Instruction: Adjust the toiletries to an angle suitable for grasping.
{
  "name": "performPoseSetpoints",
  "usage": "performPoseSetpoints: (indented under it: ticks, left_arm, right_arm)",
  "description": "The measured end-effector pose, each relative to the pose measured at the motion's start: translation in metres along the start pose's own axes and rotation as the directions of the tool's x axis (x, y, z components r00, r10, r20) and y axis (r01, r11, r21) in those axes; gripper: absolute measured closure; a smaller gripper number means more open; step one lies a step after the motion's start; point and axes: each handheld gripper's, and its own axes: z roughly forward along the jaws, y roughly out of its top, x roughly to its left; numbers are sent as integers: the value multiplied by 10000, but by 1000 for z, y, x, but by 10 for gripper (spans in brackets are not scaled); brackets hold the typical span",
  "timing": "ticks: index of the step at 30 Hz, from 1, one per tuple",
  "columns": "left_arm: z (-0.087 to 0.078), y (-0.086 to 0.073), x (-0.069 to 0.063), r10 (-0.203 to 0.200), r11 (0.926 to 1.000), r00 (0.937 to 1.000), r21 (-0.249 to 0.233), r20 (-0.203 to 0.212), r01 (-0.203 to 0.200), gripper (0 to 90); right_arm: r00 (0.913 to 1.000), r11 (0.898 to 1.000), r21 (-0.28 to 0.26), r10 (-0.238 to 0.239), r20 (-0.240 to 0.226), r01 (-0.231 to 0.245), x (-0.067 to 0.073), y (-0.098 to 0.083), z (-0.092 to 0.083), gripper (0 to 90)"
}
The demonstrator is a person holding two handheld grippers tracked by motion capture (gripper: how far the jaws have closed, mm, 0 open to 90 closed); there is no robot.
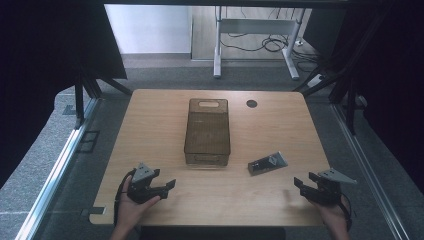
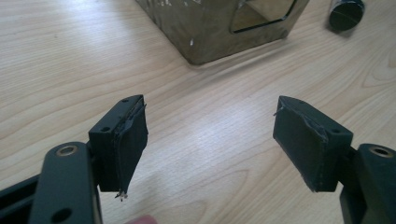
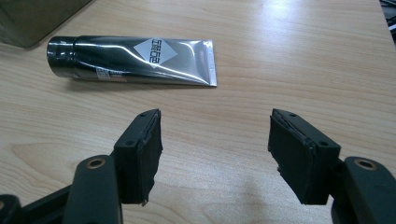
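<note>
the wooden table (image 1: 165,200) takes up most of what i can see from here, pale grain, a small dark round grommet hole (image 1: 251,103) near its far edge. in the middle stands a tinted, see-through bin (image 1: 208,131), long side running away from the person, open at the top, with a handle cut-out in its end wall — it looks empty as far as i can tell.

just to the right of the bin's near end lies a dark glossy tube (image 1: 268,163), flat on the wood, apart from the bin. in the right gripper view the tube (image 3: 133,60) lies crosswise, its round cap toward the bin and its flat crimped tail pointing the other way, a white diamond label facing up.

the right gripper (image 1: 306,187) sits near the table's front right corner, aimed at the tube, jaws spread wide with nothing between them. the left gripper (image 1: 162,187) rests at the front left, also wide open and empty, pointing at the bin's near corner.

my guess is the tube is meant for the bin. to do it well, the right gripper should come in low and square across the tube's rounder body near the cap — not the thin tail, which would likely slip or fold — then close gently and lift clear of the bin's rim before dropping it in.
</note>
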Motion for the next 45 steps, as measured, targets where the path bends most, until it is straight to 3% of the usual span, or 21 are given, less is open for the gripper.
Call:
performPoseSetpoints:
  ticks: [9,16,17,19,20,22,25,28,31,45]
  left_arm:
    - [-1,1,-1,98,9999,9999,-29,91,-98,258]
    - [0,-1,2,-15,10000,9999,-67,163,16,253]
    - [0,-1,2,-31,9999,9998,-101,188,33,250]
    - [-1,-1,1,26,9999,9998,-138,178,-24,250]
    - [-1,-1,1,26,9999,9998,-138,178,-24,250]
    - [-1,0,0,78,9999,9999,-148,154,-76,249]
    - [0,-1,0,78,9999,9998,-90,159,-77,248]
    - [2,-1,0,109,9999,9998,-46,187,-108,247]
    - [3,-2,-1,108,9999,9998,-3,183,-108,247]
    - [5,-2,-3,245,9997,9994,79,228,-247,247]
  right_arm:
    - [9995,9999,79,-147,-265,149,-4,0,-9,441]
    - [9982,9995,110,-286,-518,292,-12,4,-23,574]
    - [9981,9993,139,-326,-524,334,-13,4,-24,608]
    - [9970,9991,288,-298,-713,319,-12,5,-25,776]
    - [9970,9991,288,-298,-713,319,-12,5,-25,776]
    - [9958,9978,429,-469,-784,504,-10,6,-25,900]
    - [9931,9958,645,-581,-1015,649,-6,9,-24,900]
    - [9877,9913,737,-994,-1209,1088,1,13,-21,900]
    - [9864,9901,821,-1028,-1283,1138,5,14,-18,900]
    - [9733,9717,1494,-1574,-1670,1828,28,16,21,900]
